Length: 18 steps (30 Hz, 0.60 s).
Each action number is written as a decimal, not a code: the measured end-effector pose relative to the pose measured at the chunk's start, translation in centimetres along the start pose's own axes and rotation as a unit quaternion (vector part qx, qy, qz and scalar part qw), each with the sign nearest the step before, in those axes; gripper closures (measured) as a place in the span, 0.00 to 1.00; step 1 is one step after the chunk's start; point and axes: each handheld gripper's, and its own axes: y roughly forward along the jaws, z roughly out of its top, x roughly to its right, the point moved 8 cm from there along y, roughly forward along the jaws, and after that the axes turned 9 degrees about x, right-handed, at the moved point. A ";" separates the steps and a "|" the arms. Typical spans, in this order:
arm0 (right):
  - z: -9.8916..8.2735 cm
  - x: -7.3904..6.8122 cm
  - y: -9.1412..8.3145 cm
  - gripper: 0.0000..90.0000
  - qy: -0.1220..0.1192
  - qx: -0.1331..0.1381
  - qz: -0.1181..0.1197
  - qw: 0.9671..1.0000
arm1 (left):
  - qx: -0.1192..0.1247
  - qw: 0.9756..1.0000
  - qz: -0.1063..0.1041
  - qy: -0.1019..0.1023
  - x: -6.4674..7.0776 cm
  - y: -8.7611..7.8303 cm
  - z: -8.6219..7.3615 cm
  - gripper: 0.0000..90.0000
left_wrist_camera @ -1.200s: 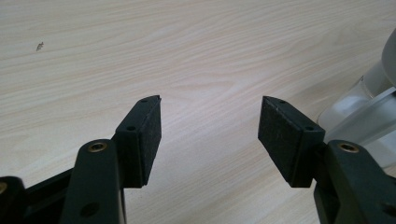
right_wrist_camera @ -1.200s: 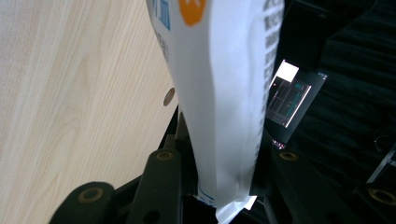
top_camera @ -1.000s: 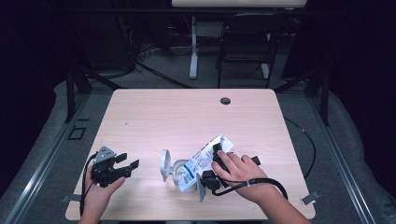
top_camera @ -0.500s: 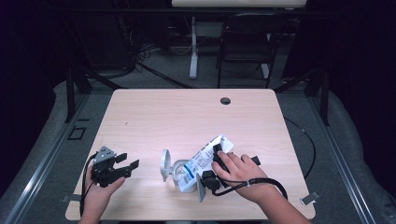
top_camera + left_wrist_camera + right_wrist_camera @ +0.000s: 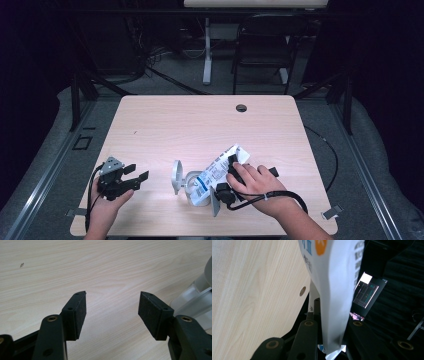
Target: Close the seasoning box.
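The right tool (image 5: 234, 170) has just been closing and is pinching the white pouch (image 5: 220, 169) – lying on the surface (image 5: 200, 120) with its long axis running from seven to one o'clock – while the left tool (image 5: 134, 179), gaping empty, is sitting well off at nine o'clock.

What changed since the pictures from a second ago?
The right tongs have just been closing, and they now squeeze the white packet between them. Nothing else visibly moved: the packet lies where it lay on the table, and the left tongs wait open, apart from it.
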 end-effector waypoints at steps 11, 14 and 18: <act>0.1 0.1 -0.1 0.94 0.004 -0.001 0.001 1.000 | 0.001 1.000 0.000 -0.002 0.0 0.0 0.0 0.44; 0.1 0.1 -0.1 0.94 0.004 0.000 0.001 1.000 | 0.000 1.000 0.000 0.000 0.0 0.0 0.0 0.44; 0.2 0.2 -0.3 0.95 -0.012 -0.011 -0.005 1.000 | 0.000 1.000 0.000 0.000 0.0 0.0 0.0 0.44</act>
